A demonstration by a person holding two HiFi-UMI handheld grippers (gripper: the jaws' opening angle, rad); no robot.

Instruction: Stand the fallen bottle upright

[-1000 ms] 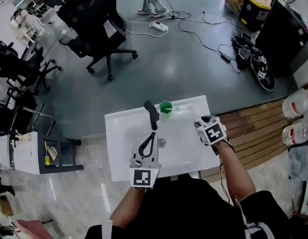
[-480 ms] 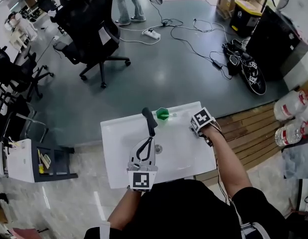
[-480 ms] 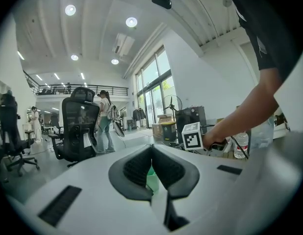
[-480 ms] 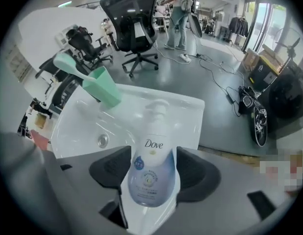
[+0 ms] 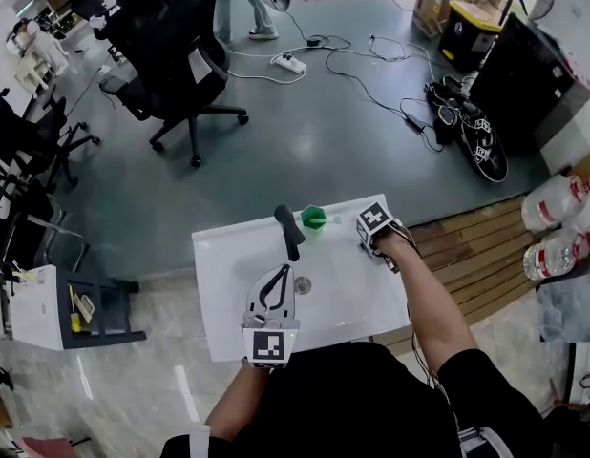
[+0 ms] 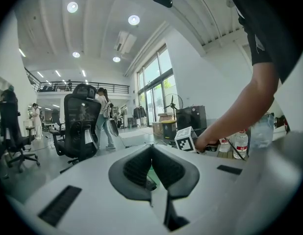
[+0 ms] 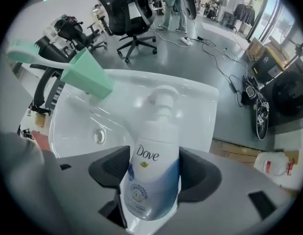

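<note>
A white and blue pump bottle [image 7: 154, 175] lies on the back right rim of the white washbasin [image 5: 228, 256], its pump pointing away from me. My right gripper [image 5: 373, 235] [image 7: 154, 156] points straight down over it. Its jaws have just been opening and now straddle the bottle's body, and I see no pad pressing on it. In the head view the gripper's marker cube hides the bottle. My left gripper [image 5: 286, 271] [image 6: 151, 151] hovers over the bowl behind the black faucet [image 5: 289, 229], its jaws shut on nothing.
A green cup [image 5: 314, 218] [image 7: 88, 72] with a toothbrush stands just left of the bottle. The drain [image 5: 303, 284] sits mid-bowl. On the floor are a black office chair [image 5: 171, 46], cables, water jugs [image 5: 553, 198] and a low shelf [image 5: 75, 308].
My right gripper has moved from the basin's right side to the back right rim and come down over the bottle, tipping to point downward. The left gripper has shifted only slightly.
</note>
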